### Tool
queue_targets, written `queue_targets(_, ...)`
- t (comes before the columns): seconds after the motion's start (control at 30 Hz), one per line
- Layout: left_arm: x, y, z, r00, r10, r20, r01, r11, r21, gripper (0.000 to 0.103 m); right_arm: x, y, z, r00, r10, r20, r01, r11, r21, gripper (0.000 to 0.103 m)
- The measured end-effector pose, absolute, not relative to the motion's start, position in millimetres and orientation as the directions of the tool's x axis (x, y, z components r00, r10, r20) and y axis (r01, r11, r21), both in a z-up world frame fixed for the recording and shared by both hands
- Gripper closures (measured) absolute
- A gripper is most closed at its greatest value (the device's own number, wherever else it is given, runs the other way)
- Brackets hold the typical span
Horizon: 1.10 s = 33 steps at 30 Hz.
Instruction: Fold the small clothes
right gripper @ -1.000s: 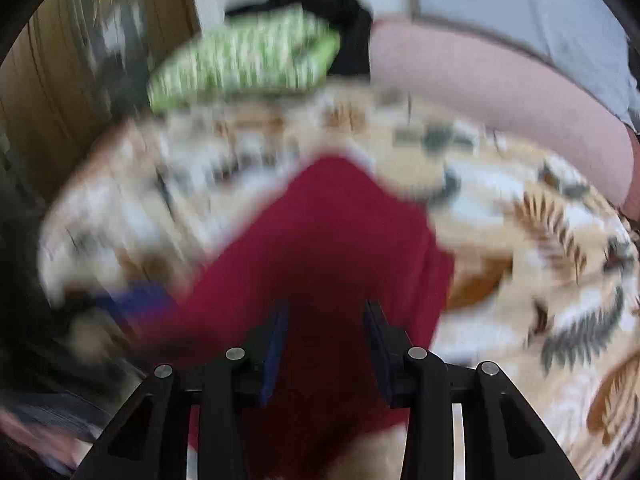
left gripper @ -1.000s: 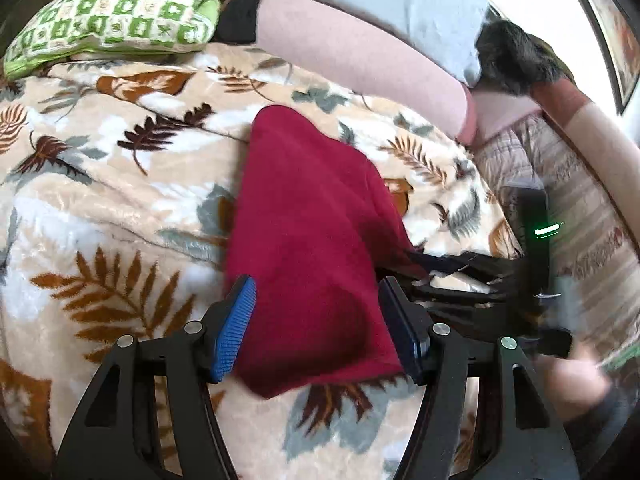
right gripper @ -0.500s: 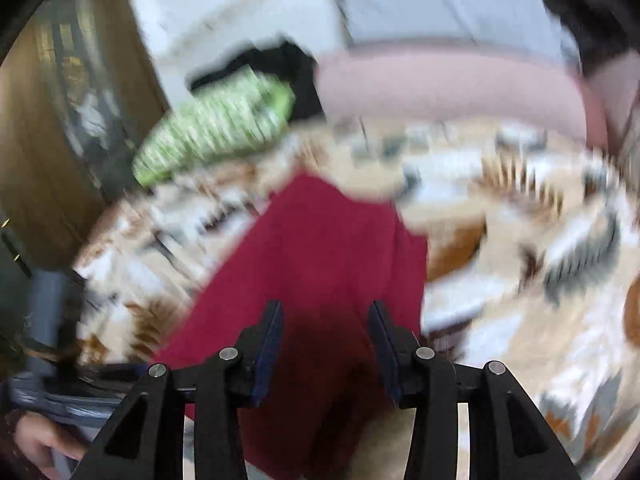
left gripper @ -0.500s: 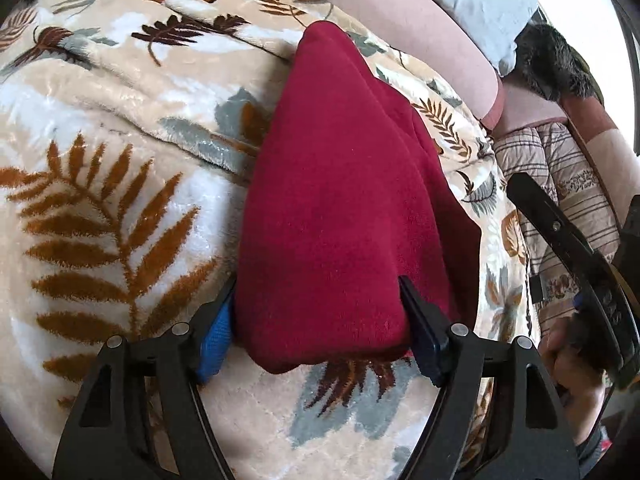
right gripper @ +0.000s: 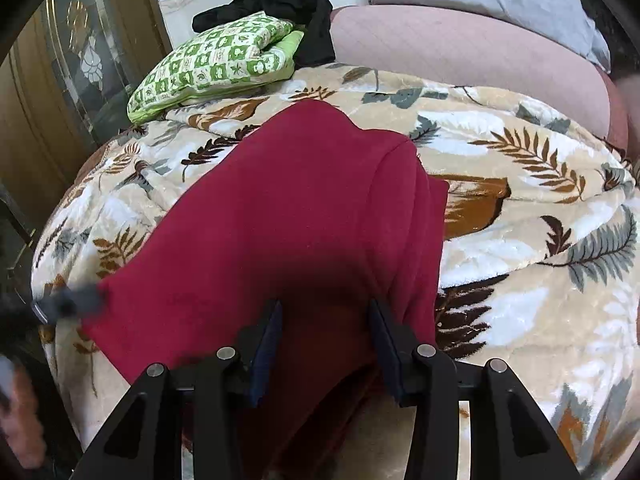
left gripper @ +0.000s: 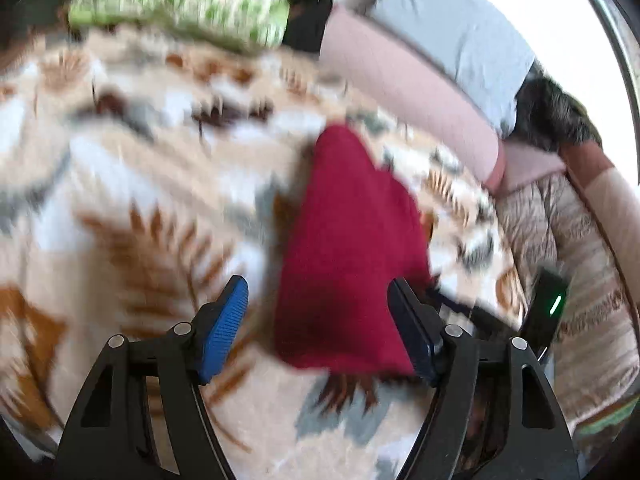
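— Where did we see the folded dark-red fleece garment?
— Flat on the leaf-patterned plush blanket. Our left tool was spread apart above it; our right tool gaped over its near edge.

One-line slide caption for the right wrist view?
Open right gripper poised over the folded red garment on a leaf-print blanket.

A leaf-patterned blanket covers the bed, bearing a folded red garment and a green checked cushion.
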State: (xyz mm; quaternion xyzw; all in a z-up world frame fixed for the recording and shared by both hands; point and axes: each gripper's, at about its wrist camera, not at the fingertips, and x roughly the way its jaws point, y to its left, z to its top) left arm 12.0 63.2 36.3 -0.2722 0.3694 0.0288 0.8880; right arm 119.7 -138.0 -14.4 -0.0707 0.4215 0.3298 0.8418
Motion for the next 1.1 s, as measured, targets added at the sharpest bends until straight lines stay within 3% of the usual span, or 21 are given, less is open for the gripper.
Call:
queue_targets(0.17,85,63,65,0.741,-0.165,-0.651,-0.143,0.908,-0.393,0.030,105,-124,-11,0.503,0.417,-0.757,-0.624,0.782,0.016,0.059)
queue_targets(0.37,208,56,26,0.591,-0.286,-0.755,-0.068,0.914,-0.400,0.031,102,-129,-12,0.509,0.437,-0.742,-0.646,0.763,0.006,0.059)
queue_targets(0.47,243,61,-4,0.546,-0.163,-0.822,-0.161,0.942,-0.294,0.032,98,-127,-13,0.521,0.431,-0.737,-0.658,0.753,-0.024,0.059)
queue_targets(0.53,259,77,-45,0.424,-0.136,-0.895,-0.257,0.930,-0.263,0.033,98,-127,-13,0.522,0.429,-0.737,-0.660,0.751,-0.030,0.059)
queue_targets(0.6,257,84,-52,0.454,-0.166,-0.875,-0.246,0.921,-0.302,0.033,97,-125,-13,0.520,0.429,-0.739,-0.668,0.743,-0.038,0.059)
queue_targets(0.73,255,79,-38,0.440,-0.138,-0.887,-0.227,0.939,-0.258,0.033,96,-123,-12,0.527,0.423,-0.737,-0.679,0.731,-0.066,0.058)
queue_targets(0.9,205,91,1,0.570,-0.160,-0.806,-0.262,0.894,-0.362,0.033,97,-129,-8,0.523,0.441,-0.729,-0.666,0.746,-0.027,0.058)
queue_targets(0.97,172,87,14,0.608,-0.185,-0.772,-0.238,0.885,-0.400,0.033,101,-137,4,0.499,0.482,-0.720,-0.667,0.744,0.036,0.057)
queue_targets(1.03,142,77,22,0.630,-0.218,-0.745,-0.207,0.878,-0.432,0.033,107,-166,25,0.527,0.551,-0.647,-0.610,0.775,0.163,0.057)
queue_targets(1.1,109,64,26,0.650,-0.249,-0.718,-0.180,0.867,-0.464,0.033,112,-195,37,0.599,0.538,-0.594,-0.519,0.825,0.223,0.046)
